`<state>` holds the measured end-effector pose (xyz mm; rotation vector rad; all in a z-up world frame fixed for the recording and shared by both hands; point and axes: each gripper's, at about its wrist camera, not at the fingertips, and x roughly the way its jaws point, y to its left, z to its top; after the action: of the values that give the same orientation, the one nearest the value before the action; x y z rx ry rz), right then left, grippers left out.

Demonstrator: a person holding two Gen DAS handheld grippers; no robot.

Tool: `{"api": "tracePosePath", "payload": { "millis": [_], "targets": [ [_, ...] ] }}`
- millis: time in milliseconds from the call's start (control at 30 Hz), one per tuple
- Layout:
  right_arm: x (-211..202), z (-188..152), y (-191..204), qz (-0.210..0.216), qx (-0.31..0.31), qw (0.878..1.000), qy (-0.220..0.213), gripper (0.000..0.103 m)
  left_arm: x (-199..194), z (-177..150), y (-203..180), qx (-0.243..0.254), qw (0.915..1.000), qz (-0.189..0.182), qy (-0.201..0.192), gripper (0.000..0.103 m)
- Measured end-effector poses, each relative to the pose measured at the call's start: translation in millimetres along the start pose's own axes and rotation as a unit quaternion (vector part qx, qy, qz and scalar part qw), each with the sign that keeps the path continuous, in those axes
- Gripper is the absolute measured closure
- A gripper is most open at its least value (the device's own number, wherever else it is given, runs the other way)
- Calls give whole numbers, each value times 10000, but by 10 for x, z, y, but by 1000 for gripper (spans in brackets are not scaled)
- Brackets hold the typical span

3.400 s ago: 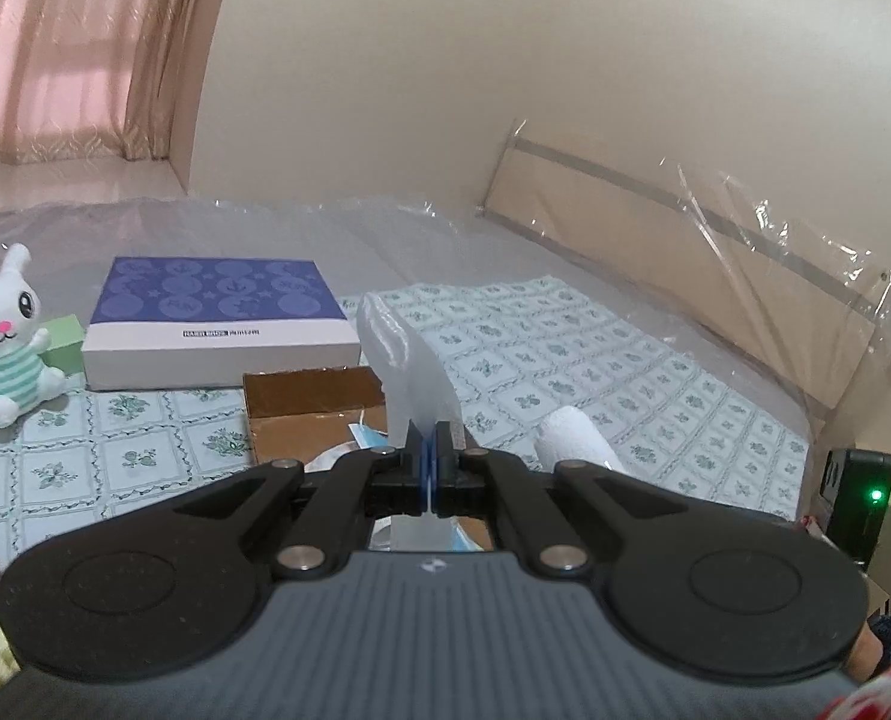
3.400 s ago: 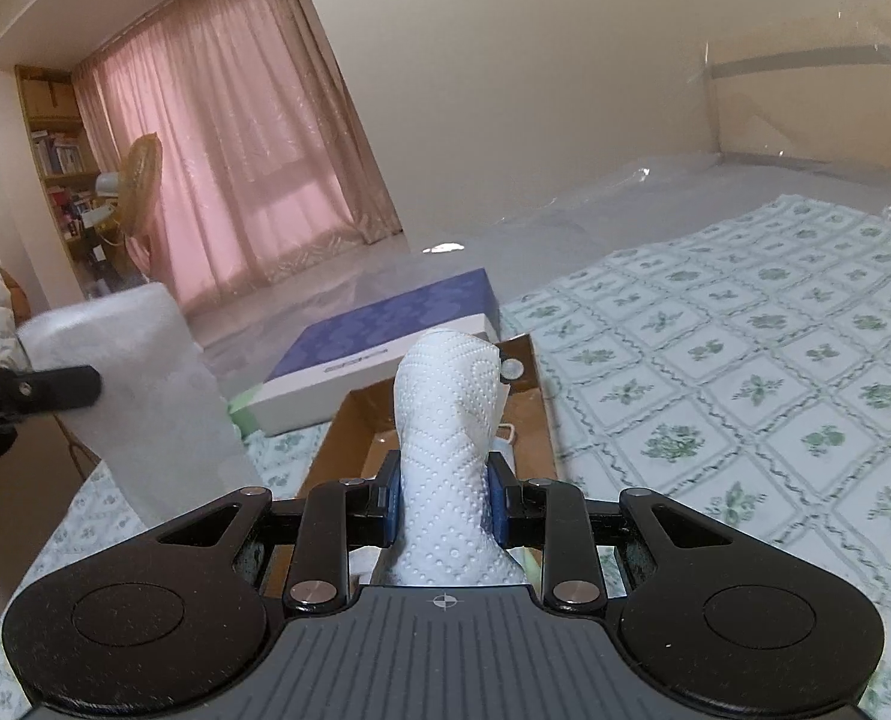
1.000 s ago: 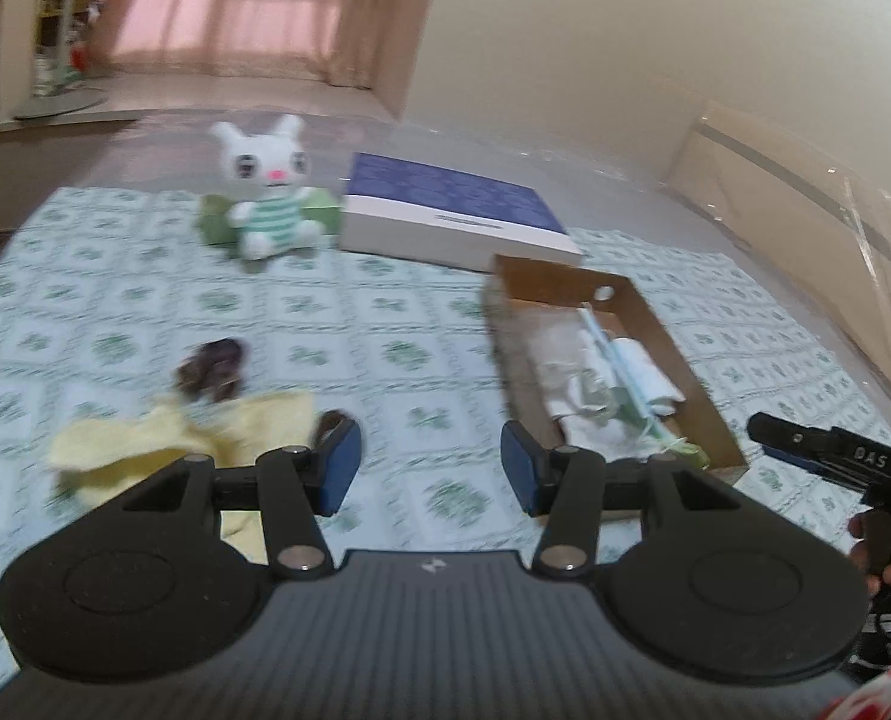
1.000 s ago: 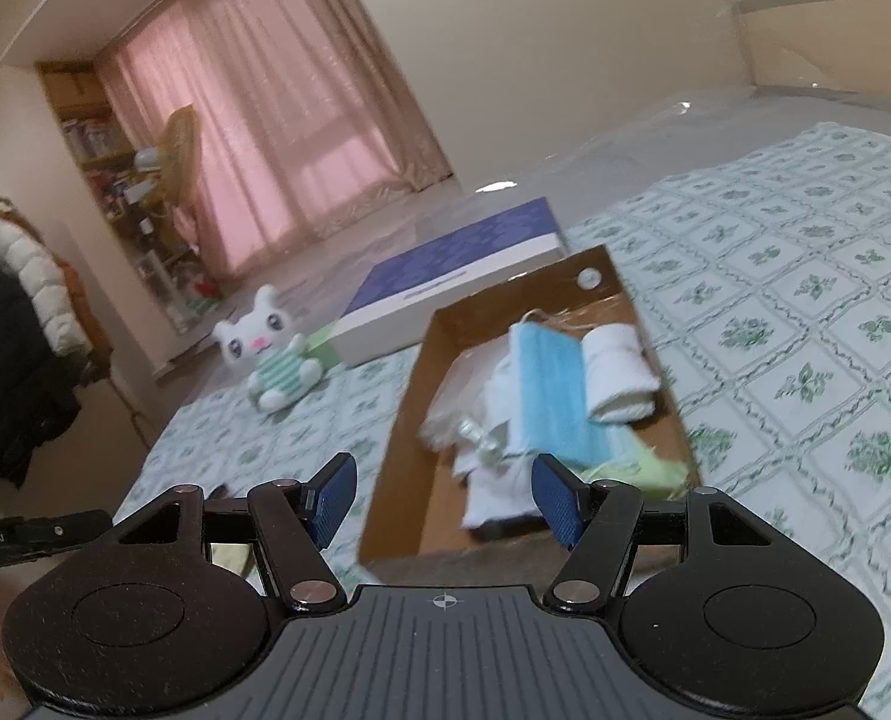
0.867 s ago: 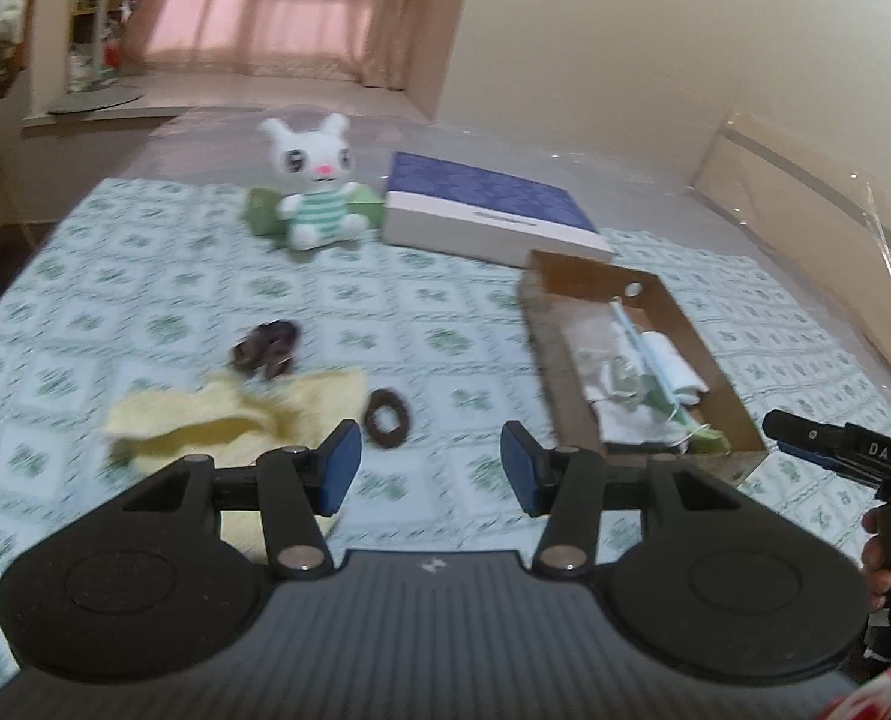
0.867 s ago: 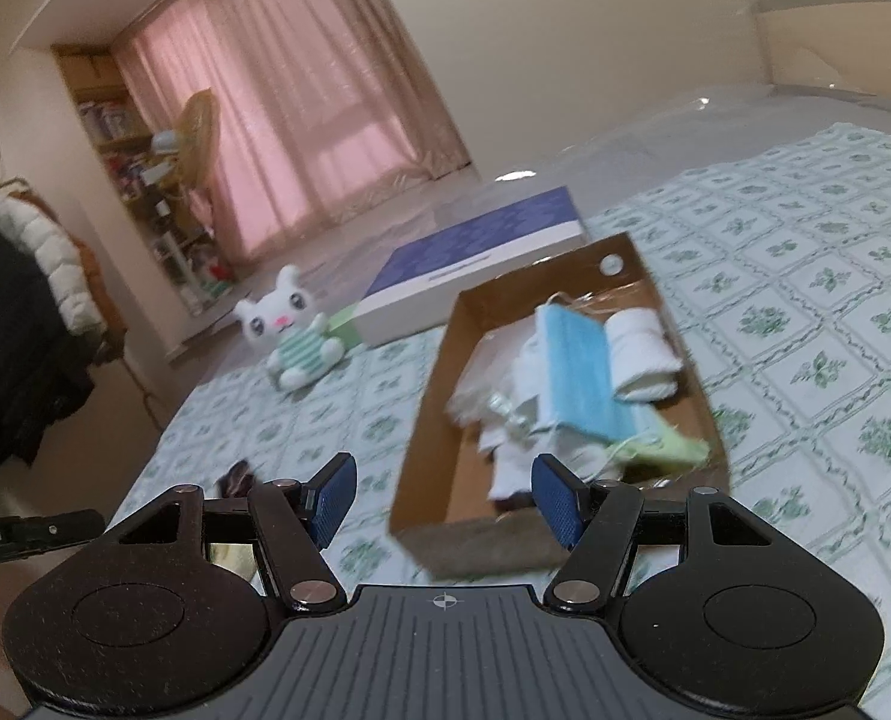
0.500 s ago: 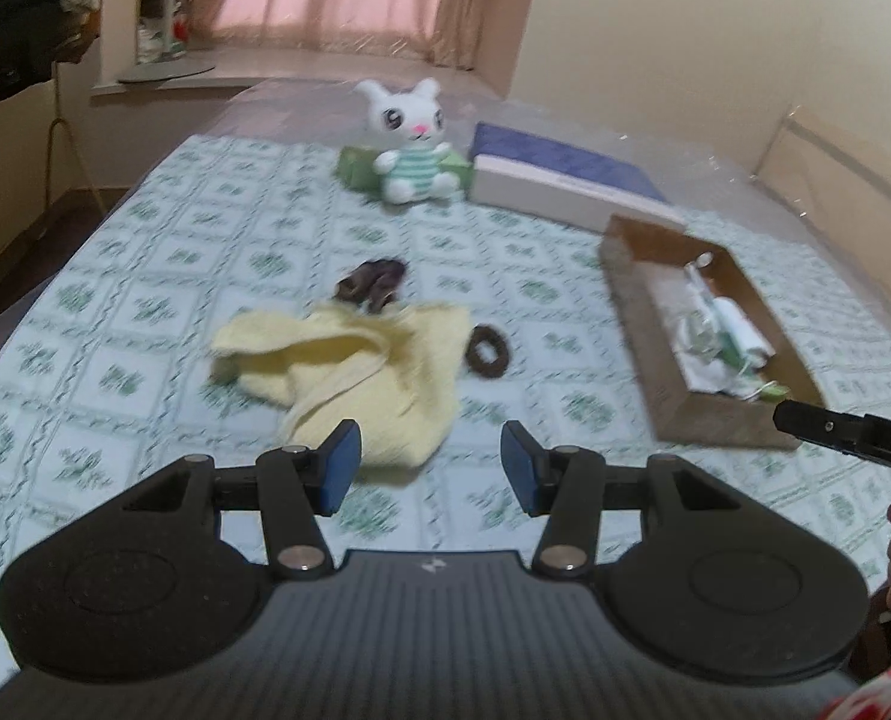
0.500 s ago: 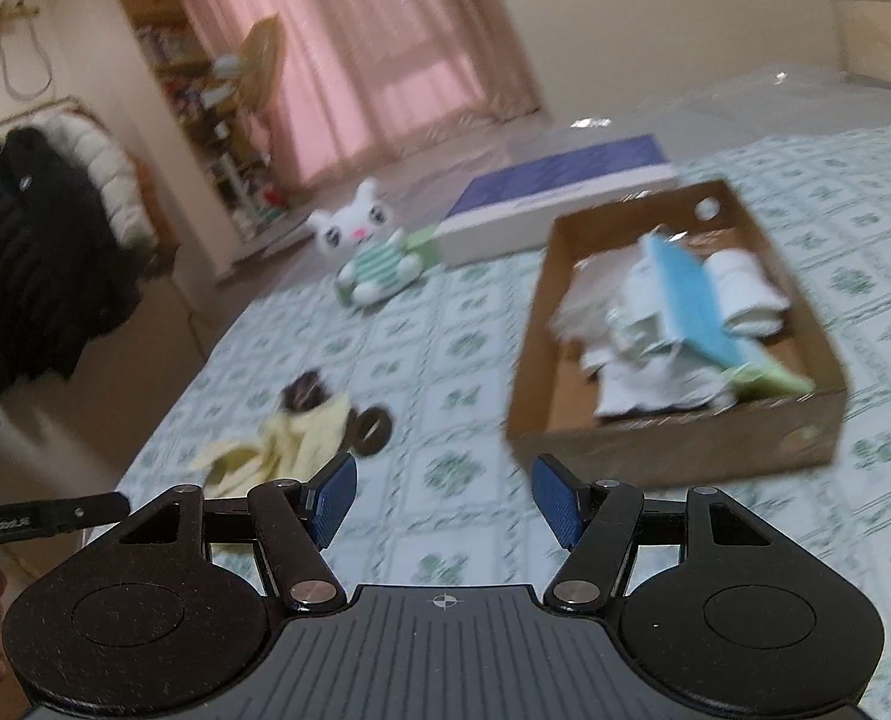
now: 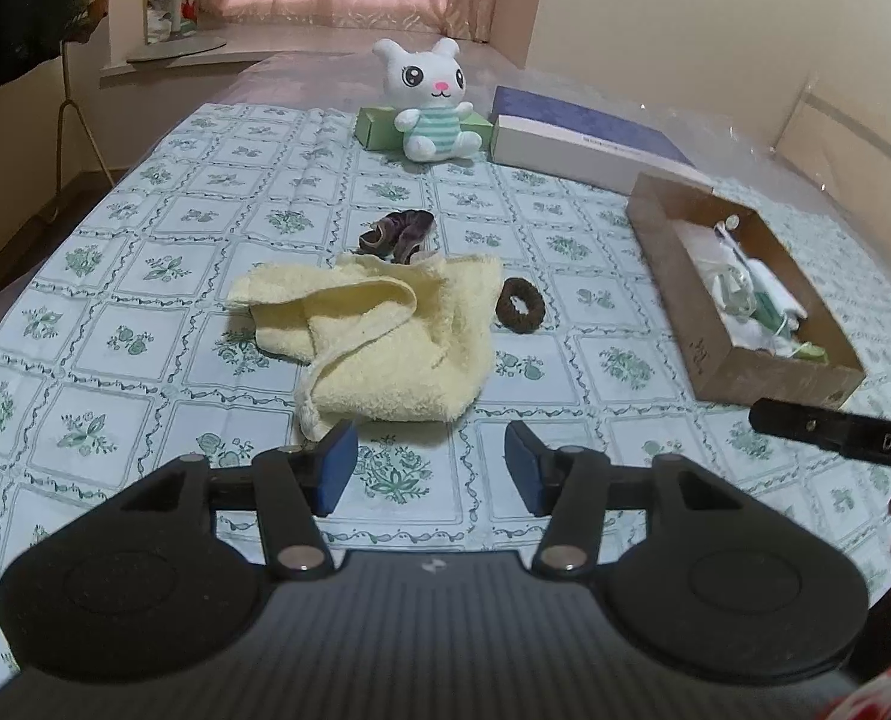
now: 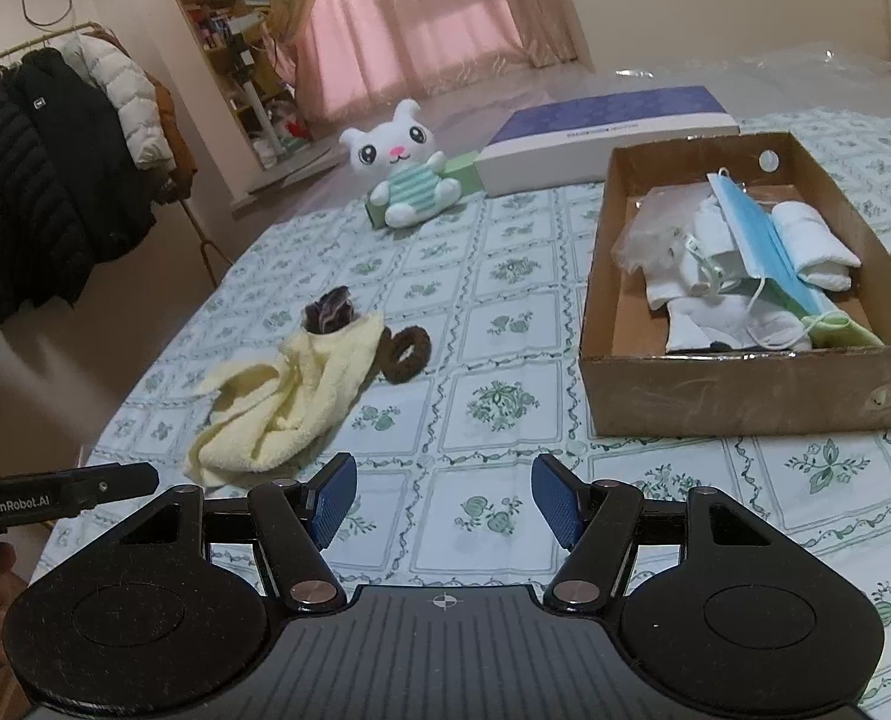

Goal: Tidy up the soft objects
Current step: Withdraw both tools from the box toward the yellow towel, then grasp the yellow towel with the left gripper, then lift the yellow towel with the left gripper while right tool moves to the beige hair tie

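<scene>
A crumpled yellow towel (image 9: 379, 339) lies on the patterned tablecloth, also in the right wrist view (image 10: 289, 399). A brown hair scrunchie (image 9: 520, 313) (image 10: 406, 353) lies at its right edge and a dark purple scrunchie (image 9: 400, 229) (image 10: 328, 311) behind it. A cardboard box (image 9: 664, 246) (image 10: 745, 390) to the right holds a blue face mask (image 10: 763, 246), a rolled white cloth (image 10: 814, 246) and other soft items. A white plush bunny (image 9: 430, 99) (image 10: 406, 165) sits at the back. My left gripper (image 9: 430, 465) is open and empty just in front of the towel. My right gripper (image 10: 445, 498) is open and empty in front of the box.
A flat blue-and-white box (image 9: 583, 135) (image 10: 607, 132) lies behind the cardboard box. A small green box (image 9: 379, 126) sits behind the bunny. The table's left edge drops toward a coat rack with jackets (image 10: 55, 180). Clear plastic sheeting covers the far end.
Both grippers let go of the soft items, now in the box, and opened. Both pulled back from the box; the left one swung left to face the towel.
</scene>
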<state>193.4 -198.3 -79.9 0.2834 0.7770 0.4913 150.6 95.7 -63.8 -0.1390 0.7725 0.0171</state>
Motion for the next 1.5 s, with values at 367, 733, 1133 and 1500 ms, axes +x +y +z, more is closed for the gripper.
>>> {"api": "tracePosePath", "payload": {
  "millis": [367, 733, 1133, 1500],
  "targets": [
    [177, 25, -101, -103, 77, 9999, 104, 38, 450, -24, -189, 828, 9958, 402, -13, 45],
    [335, 40, -267, -217, 255, 9992, 229, 38, 1038, -90, -376, 1802, 9797, 881, -61, 46],
    [309, 74, -337, -270, 367, 9988, 163, 38, 519, 351, 149, 708, 9933, 481, -774, 94],
    [248, 67, -264, -177, 361, 9991, 116, 38, -430, 829, 685, -61, 9799, 719, -1859, 95]
  ]
}}
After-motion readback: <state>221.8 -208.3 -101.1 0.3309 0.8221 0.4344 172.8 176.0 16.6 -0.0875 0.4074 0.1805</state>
